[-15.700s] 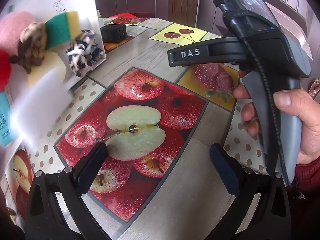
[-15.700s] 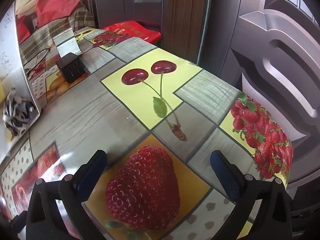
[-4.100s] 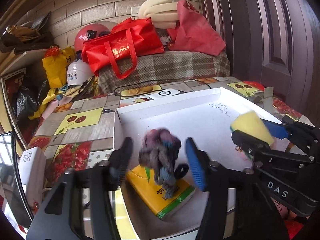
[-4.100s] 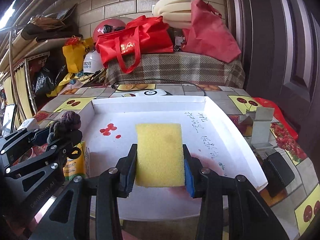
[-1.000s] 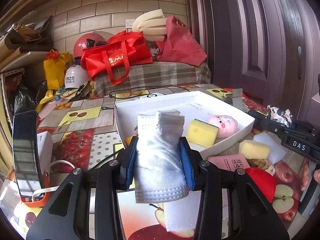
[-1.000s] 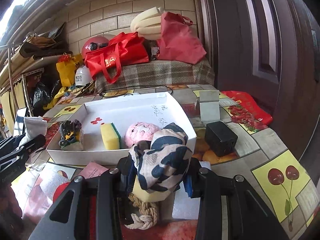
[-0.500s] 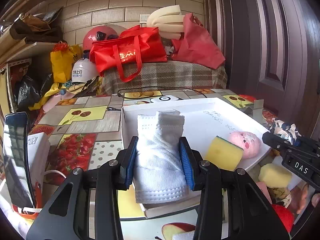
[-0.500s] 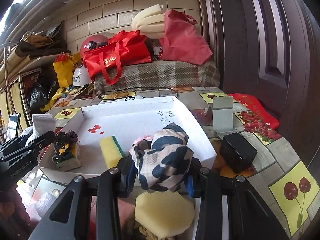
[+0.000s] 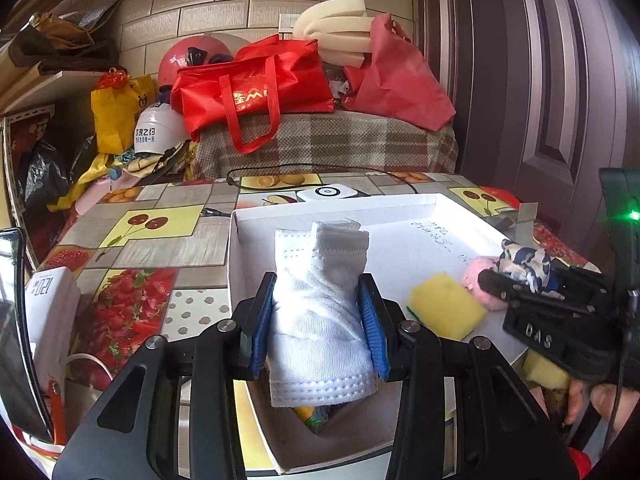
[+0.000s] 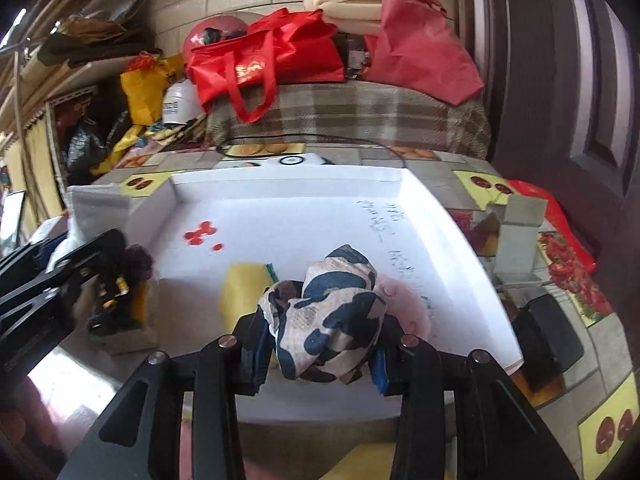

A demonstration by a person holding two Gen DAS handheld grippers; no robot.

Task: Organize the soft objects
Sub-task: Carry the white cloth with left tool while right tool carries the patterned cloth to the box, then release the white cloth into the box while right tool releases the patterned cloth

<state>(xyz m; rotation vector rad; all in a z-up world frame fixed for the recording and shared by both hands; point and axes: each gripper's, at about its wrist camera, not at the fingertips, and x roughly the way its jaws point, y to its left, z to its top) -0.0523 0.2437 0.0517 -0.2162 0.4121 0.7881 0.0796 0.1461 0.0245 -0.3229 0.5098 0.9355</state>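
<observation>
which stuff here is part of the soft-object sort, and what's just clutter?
Job:
- white folded cloth in left hand-held gripper
- patterned scrunchie in right hand-held gripper
- white tray
- yellow sponge
- pink plush

Clutter:
- red bag
- black box
- pink helmet

Lighting: bright, even daylight — the white tray (image 9: 400, 208) beyond the left fingers is overexposed, its floor nearly blown out, handwriting faint. Soft shadows only, the darkest below the white cloth (image 9: 320, 320) held between the left fingers. Both views show strong fisheye bending; brick courses and the door panels curve, and the corners fall to black vignette. The left wrist view is sharp throughout. The right wrist view is softer — motion blur smears the plaid cover and the tray's left wall, well beyond the fingers; the patterned cloth (image 10: 328, 312) between them is fairly crisp.
</observation>
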